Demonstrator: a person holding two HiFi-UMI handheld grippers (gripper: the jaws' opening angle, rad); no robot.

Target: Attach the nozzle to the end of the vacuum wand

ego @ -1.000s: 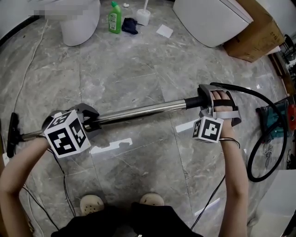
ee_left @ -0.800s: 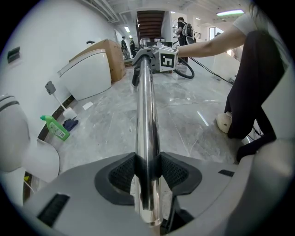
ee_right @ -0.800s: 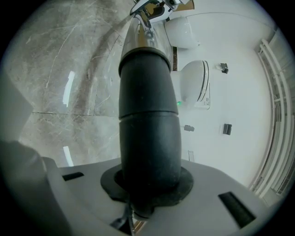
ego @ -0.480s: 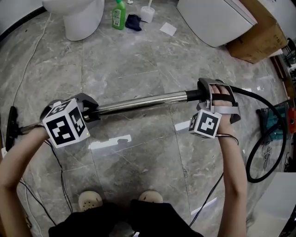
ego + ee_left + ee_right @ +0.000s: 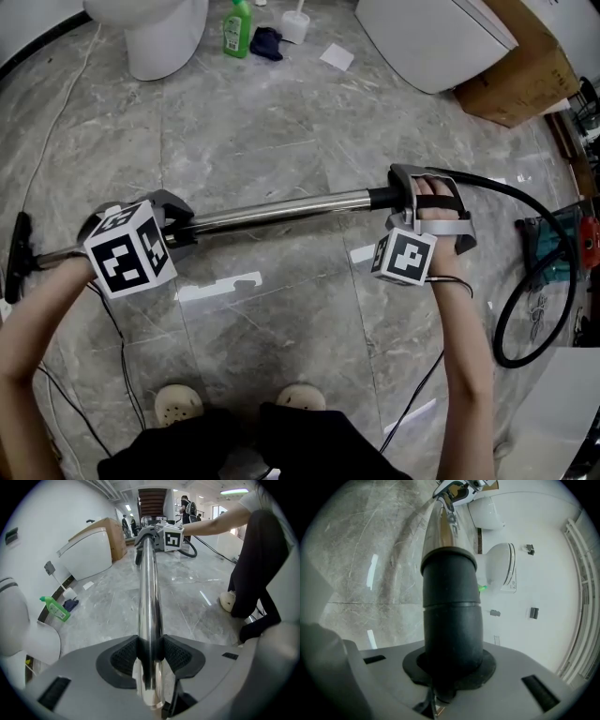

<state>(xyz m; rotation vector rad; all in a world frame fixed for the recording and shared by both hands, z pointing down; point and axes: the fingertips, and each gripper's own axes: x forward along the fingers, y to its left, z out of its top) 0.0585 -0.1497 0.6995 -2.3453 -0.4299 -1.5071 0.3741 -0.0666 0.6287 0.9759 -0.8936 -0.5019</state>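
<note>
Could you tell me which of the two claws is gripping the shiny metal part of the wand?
The left claw: it clamps the chrome tube, while the right claw holds the black cuff.

left tool point(image 5: 176, 227) and right tool point(image 5: 403, 190) both clamped, held wide apart.

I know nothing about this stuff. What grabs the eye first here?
A long shiny vacuum wand stretches across the grey marble floor, clamped by the left tongs on its chrome tube and by the right tongs on its black cuff. Each tongs carries a white cube with bold black squares. A black nozzle sits at the wand's far left end.
</note>
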